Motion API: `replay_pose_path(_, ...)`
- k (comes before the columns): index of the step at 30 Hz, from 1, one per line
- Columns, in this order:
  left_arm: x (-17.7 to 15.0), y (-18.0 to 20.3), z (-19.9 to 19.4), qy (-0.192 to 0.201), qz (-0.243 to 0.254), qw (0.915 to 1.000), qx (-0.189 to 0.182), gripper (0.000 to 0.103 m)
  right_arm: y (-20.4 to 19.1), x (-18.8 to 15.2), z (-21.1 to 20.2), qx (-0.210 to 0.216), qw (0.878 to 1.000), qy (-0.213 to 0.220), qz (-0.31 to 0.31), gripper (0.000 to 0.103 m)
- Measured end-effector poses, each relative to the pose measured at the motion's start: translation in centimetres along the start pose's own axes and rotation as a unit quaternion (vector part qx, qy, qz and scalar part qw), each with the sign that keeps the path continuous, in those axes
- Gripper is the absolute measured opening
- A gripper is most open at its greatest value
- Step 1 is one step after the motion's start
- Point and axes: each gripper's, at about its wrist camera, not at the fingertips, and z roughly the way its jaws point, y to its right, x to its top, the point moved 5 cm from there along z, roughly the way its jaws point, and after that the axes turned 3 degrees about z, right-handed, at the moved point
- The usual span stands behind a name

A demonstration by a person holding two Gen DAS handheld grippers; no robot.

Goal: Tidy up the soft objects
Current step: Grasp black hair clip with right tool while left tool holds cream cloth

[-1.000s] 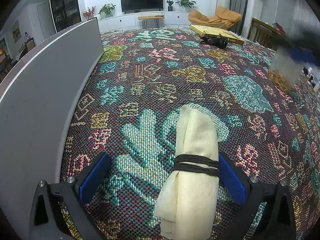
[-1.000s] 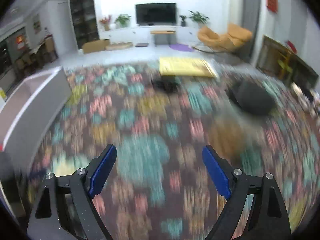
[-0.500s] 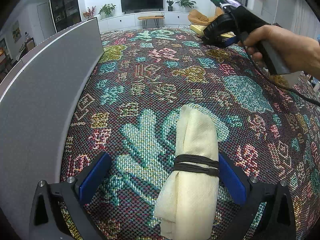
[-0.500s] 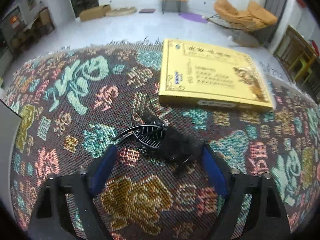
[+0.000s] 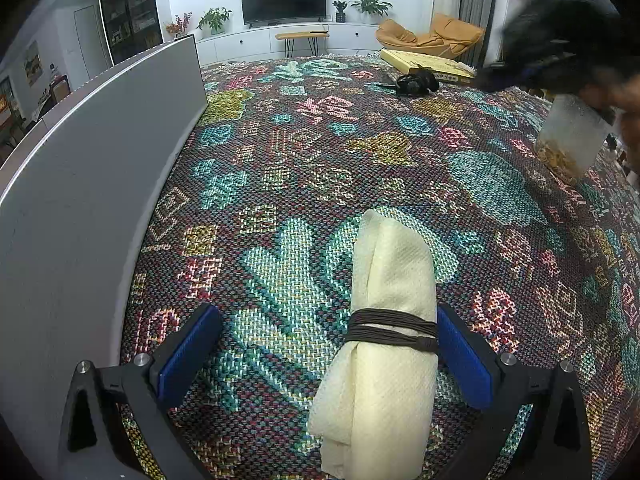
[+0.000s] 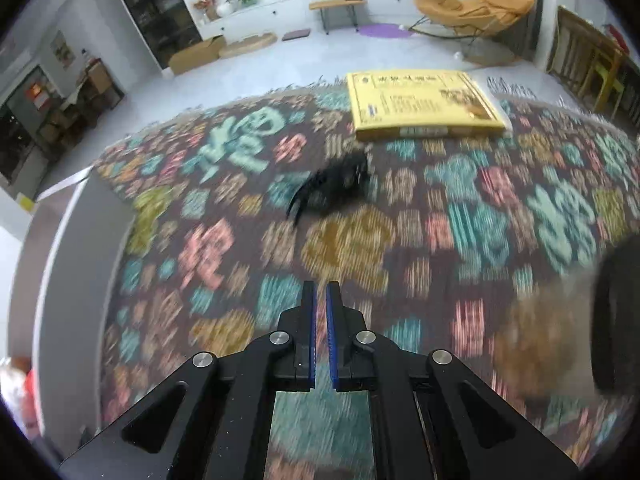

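On yellow box (image 6: 424, 106), unreadable print.

A patterned woven cloth (image 5: 360, 152) carries a tied cream roll (image 5: 388, 336), yellow box (image 5: 428, 65), black bundle (image 5: 416, 83).

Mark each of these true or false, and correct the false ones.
1. The cream rolled cloth is tied with a dark cord. True.
2. The right gripper holds the black hair clip. False: its fingers are shut on nothing; the clip lies on the patterned rug ahead.
3. The left gripper is open around the cloth. True.
4. The yellow box sits on top of the cloth. False: it lies at the rug's far edge.
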Motion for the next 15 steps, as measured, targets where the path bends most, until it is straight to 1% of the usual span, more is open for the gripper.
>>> replay_pose_path(3,0.0,0.0,0.0,0.0,0.0,1.0,0.0,0.103,0.8,-2.4,-3.5,0.002,1.0,0.014,-0.007,0.006)
replay_pose_path(4,0.0,0.0,0.0,0.0,0.0,1.0,0.0,0.103,1.9,-3.9,-5.1,0.006,1.0,0.021,0.005,0.006)
replay_pose_path(5,0.0,0.0,0.0,0.0,0.0,1.0,0.0,0.103,2.8,-4.5,-5.9,0.007,1.0,0.025,0.016,0.006)
replay_pose_path(7,0.0,0.0,0.0,0.0,0.0,1.0,0.0,0.103,5.2,-6.8,-7.9,-0.016,0.999,0.04,0.031,0.006)
replay_pose_path(9,0.0,0.0,0.0,0.0,0.0,1.0,0.0,0.103,6.7,-8.3,-8.1,-0.041,0.998,0.041,0.022,0.011)
replay_pose_path(10,0.0,0.0,0.0,0.0,0.0,1.0,0.0,0.103,7.2,-8.5,-7.6,-0.043,0.998,0.039,0.025,0.011)
replay_pose_path(11,0.0,0.0,0.0,0.0,0.0,1.0,0.0,0.103,7.2,-8.4,-7.0,-0.034,0.998,0.036,0.034,0.013)
replay_pose_path(12,0.0,-0.1,0.0,0.0,0.0,1.0,0.0,0.103,6.9,-7.9,-6.3,-0.022,0.998,0.036,0.042,0.024)
replay_pose_path(13,0.0,-0.1,0.0,0.0,0.0,1.0,0.0,0.103,6.1,-6.9,-5.4,-0.008,0.998,0.04,0.044,0.032)
replay_pose_path(14,0.0,-0.1,0.0,0.0,0.0,1.0,0.0,0.103,5.0,-5.5,-4.4,0.007,0.998,0.049,0.043,0.051)
replay_pose_path(15,0.0,-0.1,0.0,0.0,0.0,1.0,0.0,0.103,4.0,-4.0,-3.3,0.022,0.997,0.056,0.042,0.073)
